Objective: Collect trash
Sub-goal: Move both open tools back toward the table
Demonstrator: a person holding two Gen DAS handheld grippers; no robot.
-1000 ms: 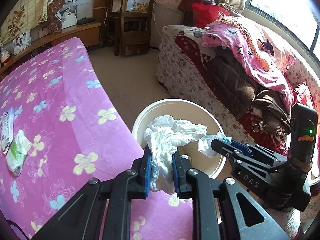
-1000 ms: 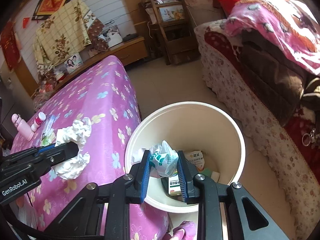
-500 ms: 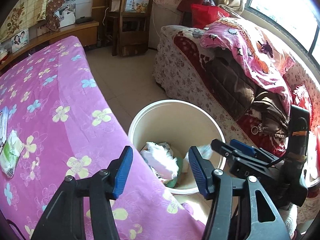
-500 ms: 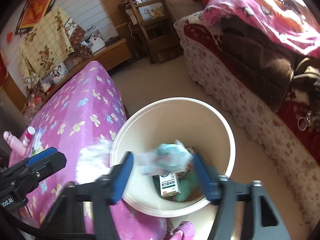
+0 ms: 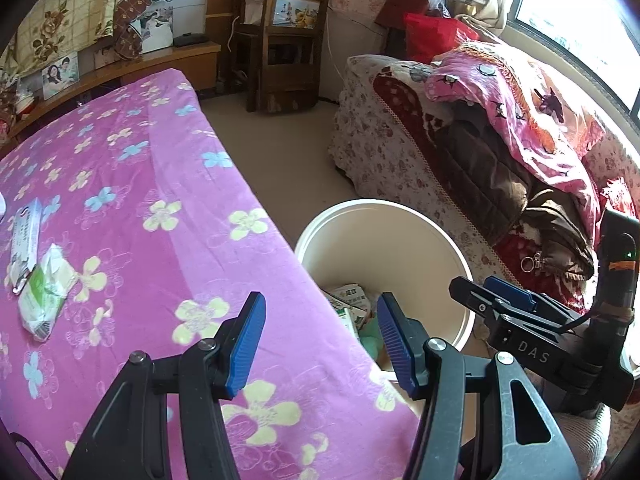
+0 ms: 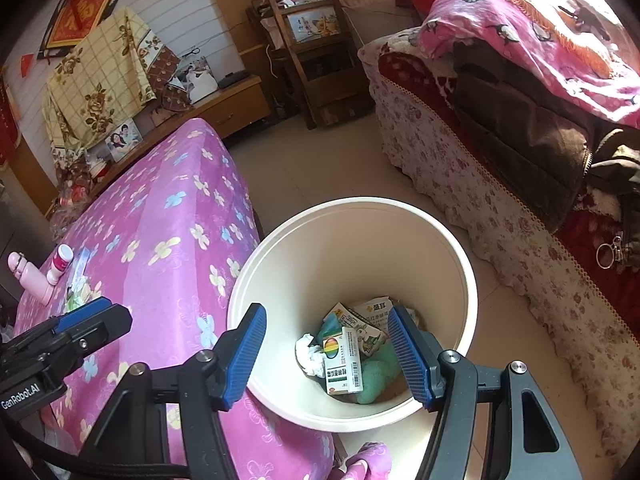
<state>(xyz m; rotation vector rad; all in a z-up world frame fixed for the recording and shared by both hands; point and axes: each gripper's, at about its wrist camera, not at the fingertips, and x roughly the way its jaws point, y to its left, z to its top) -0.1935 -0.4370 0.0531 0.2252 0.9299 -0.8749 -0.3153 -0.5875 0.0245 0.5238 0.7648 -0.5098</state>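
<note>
Black angular tongs (image 5: 320, 340) with ribbed blue pads (image 5: 246, 344), silver screws, white "DAS" and "GenRobot.AI" lettering.

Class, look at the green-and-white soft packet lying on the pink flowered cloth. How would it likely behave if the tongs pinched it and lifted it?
The soft packet looks creased and pillowy, so it would probably dent under the pinch and sag at its ends. Its wrapper looks like thin film, so it may slip a little. It lies flat on the cloth, so it seems unlikely to roll.
</note>
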